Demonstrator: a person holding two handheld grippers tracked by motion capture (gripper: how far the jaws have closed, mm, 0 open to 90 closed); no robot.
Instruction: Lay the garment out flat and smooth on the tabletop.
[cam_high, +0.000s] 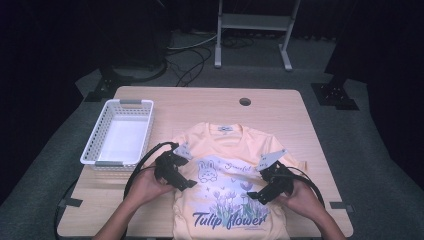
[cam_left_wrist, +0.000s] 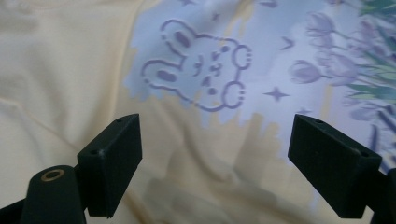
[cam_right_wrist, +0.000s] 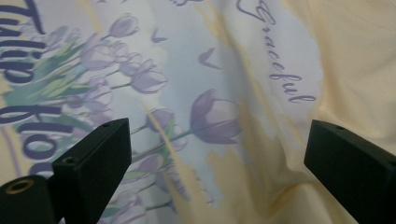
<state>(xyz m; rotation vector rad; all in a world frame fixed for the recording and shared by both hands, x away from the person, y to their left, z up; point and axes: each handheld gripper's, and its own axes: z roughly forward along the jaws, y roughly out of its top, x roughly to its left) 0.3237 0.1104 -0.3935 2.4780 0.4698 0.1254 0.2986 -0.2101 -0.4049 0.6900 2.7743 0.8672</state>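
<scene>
The yellow T-shirt (cam_high: 227, 172) lies flat at the tabletop's (cam_high: 280, 107) near edge, hem overhanging. Left claw (cam_high: 175, 172) and right claw (cam_high: 270, 182) hover over its print, jaws apart. Soft, light, limp; probably best pinched at its side edges.

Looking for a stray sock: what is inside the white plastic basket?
The white plastic basket sits on the wooden table left of the yellow printed T-shirt. Its visible floor looks bare; the strip behind its near wall is hidden.

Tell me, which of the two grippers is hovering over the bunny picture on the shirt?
The left gripper: the bunny print lies ahead of its open jaws, while the right gripper faces tulips.
</scene>
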